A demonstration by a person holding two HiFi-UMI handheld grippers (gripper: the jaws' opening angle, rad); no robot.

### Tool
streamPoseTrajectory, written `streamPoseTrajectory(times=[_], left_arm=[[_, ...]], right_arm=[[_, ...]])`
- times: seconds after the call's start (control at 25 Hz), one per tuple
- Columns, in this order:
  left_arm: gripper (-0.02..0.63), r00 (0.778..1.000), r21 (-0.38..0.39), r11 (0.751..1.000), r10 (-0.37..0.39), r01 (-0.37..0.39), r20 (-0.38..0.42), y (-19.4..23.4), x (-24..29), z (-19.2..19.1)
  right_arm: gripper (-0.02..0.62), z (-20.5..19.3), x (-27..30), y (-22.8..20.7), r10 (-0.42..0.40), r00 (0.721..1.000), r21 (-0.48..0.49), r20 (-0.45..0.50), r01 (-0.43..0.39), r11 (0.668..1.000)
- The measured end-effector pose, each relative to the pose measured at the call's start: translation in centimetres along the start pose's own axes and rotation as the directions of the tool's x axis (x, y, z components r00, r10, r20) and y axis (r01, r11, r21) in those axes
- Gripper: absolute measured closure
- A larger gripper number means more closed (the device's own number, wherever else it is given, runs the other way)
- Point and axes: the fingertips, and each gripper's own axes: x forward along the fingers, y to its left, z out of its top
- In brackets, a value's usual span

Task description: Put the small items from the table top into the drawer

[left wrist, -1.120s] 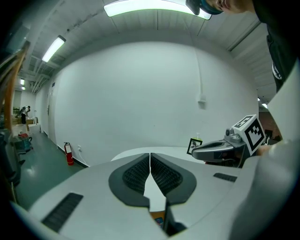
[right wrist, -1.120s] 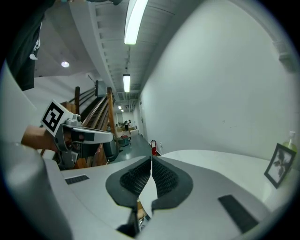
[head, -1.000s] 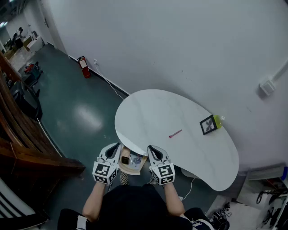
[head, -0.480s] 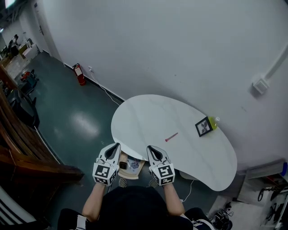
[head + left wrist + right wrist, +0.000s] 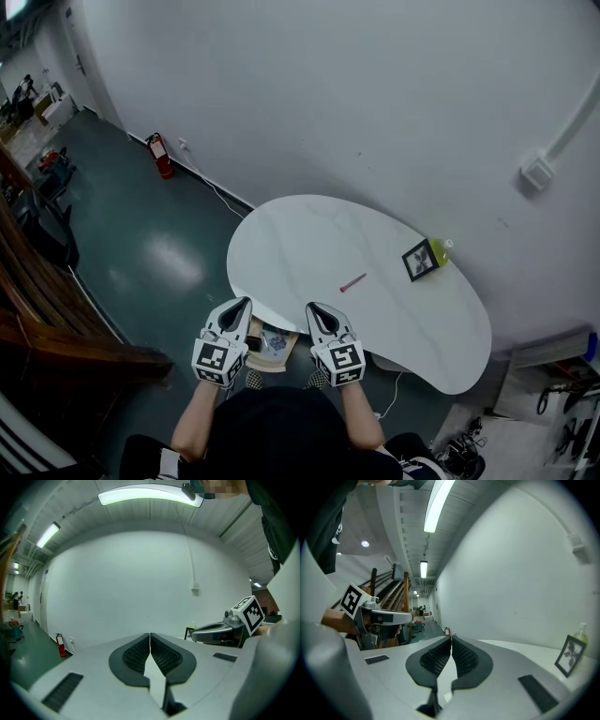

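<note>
The red pen (image 5: 353, 282) is seen ahead-right of the right gripper (image 5: 316, 310), farther from the left gripper (image 5: 242, 307); both are held closed, empty.

The left gripper (image 5: 150, 637) has its two grey jaws with black ribbed pads closed together, and nothing is between them. To its right is the right gripper (image 5: 199, 634), grey, with a black-and-white marker cube (image 5: 248, 613). Far ahead on its left, a red fire extinguisher (image 5: 59, 644) stands by the white wall (image 5: 140, 583).
</note>
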Motion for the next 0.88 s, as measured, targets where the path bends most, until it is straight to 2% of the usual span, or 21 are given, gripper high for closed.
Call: streamPoseTrajectory(times=[0.24, 0.44, 0.64, 0.88], left_arm=[[0.583, 0.999, 0.004, 1.0, -0.026, 0.026, -0.02, -1.0, 0.0, -0.6], [0.583, 0.995, 0.0, 0.997, -0.081, 0.081, -0.057, -2.7, 0.8, -1.8], [0.583, 0.983, -0.008, 0.987, -0.162, 0.162, -0.081, -5.6, 2.6, -2.3], [0.583, 0.96, -0.025, 0.966, -0.257, 0.256, -0.108, -9.8, 5.8, -3.5]], right_arm=[[0.563, -0.8, -0.8, -0.1, -0.016, 1.0, 0.003, -0.009, 0.016, 1.0], [0.563, -1.8, -1.7, -0.9, -0.046, 0.999, 0.019, -0.024, 0.046, 0.999], [0.563, -3.3, -4.0, -3.1, -0.118, 0.992, 0.051, -0.047, 0.12, 0.991], [0.562, -5.9, -7.5, -7.2, -0.224, 0.971, 0.1, -0.089, 0.232, 0.967]])
